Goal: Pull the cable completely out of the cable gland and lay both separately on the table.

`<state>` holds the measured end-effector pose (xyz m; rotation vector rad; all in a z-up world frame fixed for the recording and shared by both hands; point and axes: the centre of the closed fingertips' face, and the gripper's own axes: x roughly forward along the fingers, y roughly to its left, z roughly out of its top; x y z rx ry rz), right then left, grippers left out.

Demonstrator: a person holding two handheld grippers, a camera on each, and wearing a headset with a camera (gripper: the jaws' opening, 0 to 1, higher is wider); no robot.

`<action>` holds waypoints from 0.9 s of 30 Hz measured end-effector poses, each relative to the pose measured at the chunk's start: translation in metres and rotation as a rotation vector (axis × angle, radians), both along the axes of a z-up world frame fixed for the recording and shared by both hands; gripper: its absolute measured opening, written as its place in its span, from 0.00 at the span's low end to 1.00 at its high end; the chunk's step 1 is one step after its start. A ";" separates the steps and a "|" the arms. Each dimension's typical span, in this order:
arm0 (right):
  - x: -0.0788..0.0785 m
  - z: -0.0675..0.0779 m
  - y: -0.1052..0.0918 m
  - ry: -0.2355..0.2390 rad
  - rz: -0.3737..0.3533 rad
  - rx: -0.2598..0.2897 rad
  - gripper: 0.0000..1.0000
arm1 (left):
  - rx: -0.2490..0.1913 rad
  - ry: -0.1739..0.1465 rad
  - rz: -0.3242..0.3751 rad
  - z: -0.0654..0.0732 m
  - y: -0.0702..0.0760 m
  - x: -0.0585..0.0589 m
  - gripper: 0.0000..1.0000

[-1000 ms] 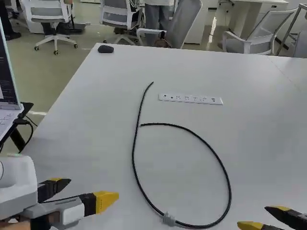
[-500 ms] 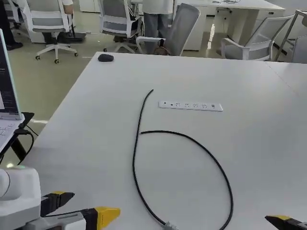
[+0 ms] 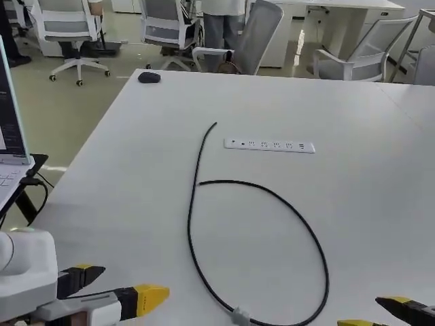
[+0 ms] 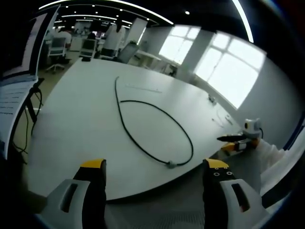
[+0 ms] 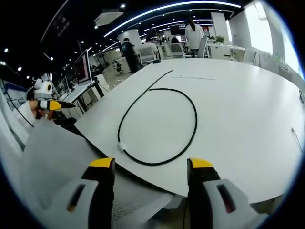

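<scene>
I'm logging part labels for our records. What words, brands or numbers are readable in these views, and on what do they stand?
No text can be read.
power strip: small dark marks along its face, too small to read.
laptop screen: blurred content, unreadable.
cable gland and cable: no marking visible.

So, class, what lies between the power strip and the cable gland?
In the head view, the black cable arcs across bare table between the power strip and the cable gland.
</scene>
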<state>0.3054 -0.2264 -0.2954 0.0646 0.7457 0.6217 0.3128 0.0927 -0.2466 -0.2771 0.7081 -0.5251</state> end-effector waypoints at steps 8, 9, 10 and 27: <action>-0.001 0.000 -0.002 -0.001 0.000 0.000 0.64 | -0.002 0.001 0.001 0.000 0.000 -0.001 0.84; -0.001 0.000 -0.002 0.000 0.002 -0.001 0.64 | -0.001 0.001 0.002 0.000 0.000 -0.001 0.84; -0.001 -0.001 -0.002 0.000 0.003 -0.001 0.64 | 0.000 0.001 0.003 0.000 0.000 -0.001 0.84; 0.008 -0.004 0.006 0.003 0.068 -0.018 0.63 | 0.006 -0.005 0.018 0.003 0.004 -0.001 0.83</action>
